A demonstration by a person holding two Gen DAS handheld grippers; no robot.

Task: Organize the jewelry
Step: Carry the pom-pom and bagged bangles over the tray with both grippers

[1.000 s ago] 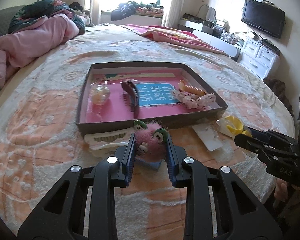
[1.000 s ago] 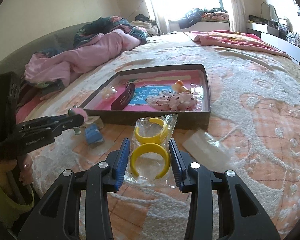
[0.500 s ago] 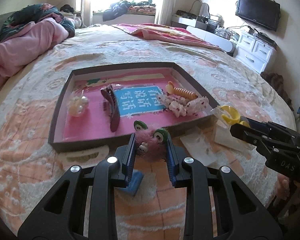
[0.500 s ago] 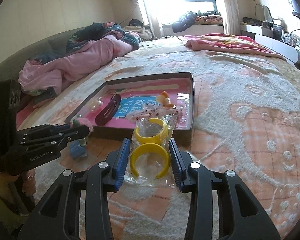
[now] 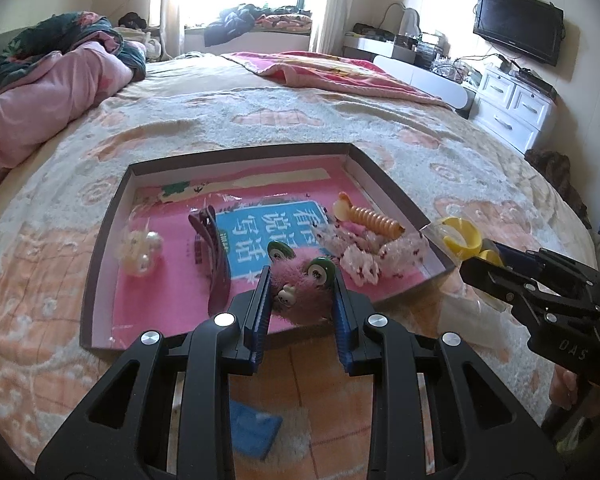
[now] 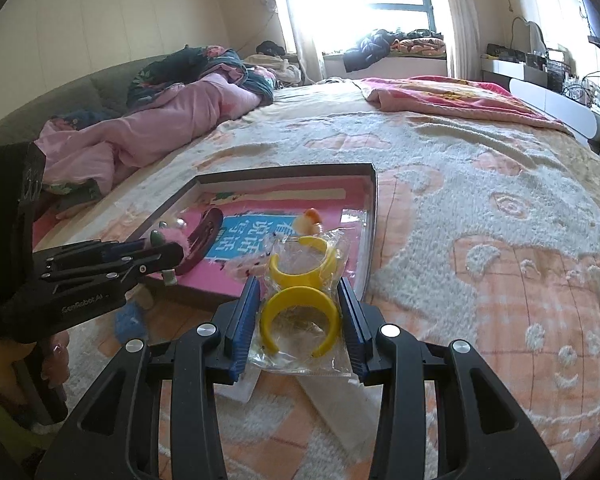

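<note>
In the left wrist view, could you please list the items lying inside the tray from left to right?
Pearl hair tie → dark maroon hair clip → blue printed card → orange spiral hair tie.

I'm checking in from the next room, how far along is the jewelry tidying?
Done: claw clip, scrunchie and spiral tie lie in the tray. In hand: left gripper holds a fuzzy clip, right gripper bagged bangles. Left: blue item on the bed.

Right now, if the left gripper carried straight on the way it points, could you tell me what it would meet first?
Probably the pink floor of the shallow box, roughly by the dark hair clip. The left gripper, shut on the fuzzy pink clip, angles down over its near wall; depth is uncertain.
</note>
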